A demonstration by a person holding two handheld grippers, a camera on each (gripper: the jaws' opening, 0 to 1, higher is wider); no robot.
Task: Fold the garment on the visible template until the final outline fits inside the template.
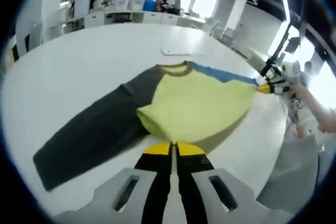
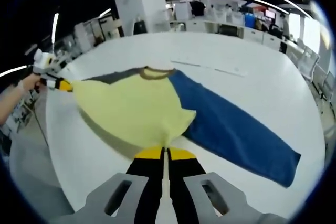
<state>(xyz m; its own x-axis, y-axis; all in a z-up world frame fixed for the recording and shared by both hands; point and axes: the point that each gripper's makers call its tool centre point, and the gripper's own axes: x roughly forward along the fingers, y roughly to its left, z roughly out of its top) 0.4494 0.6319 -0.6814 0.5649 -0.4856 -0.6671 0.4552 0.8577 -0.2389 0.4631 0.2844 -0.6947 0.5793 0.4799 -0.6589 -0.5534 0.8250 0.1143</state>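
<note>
The white tabletop [image 1: 79,66] takes up most of what I see, round-edged, with office desks and people far behind it. On it lies the shirt [image 1: 178,103], the thing I have to fold: a yellow body with a brown collar at the far side, a dark grey sleeve [image 1: 89,135] stretched out to the left in the left gripper view, and a blue sleeve [image 2: 236,129] stretched out to the right in the right gripper view. Beyond the collar I can make out a thin pale outline [image 2: 210,67] flat on the tabletop; it may be the template, but I cannot tell for sure.

The yellow hem is lifted off the tabletop, with a shadow under it, and pulled taut between my two hands. To do this step well, I judge I should keep both corners level and evenly tensioned, carry the hem towards the collar in one even sweep, and lay it down without dragging the sleeves out of line.

My left tongs [image 1: 174,149] are closed to a thin slit, pinching the near hem corner of the yellow cloth. My right tongs [image 2: 164,153] are likewise pressed almost together on the other hem corner. Each pair also shows small at the far edge of the other view, gripping its own yellow corner.
</note>
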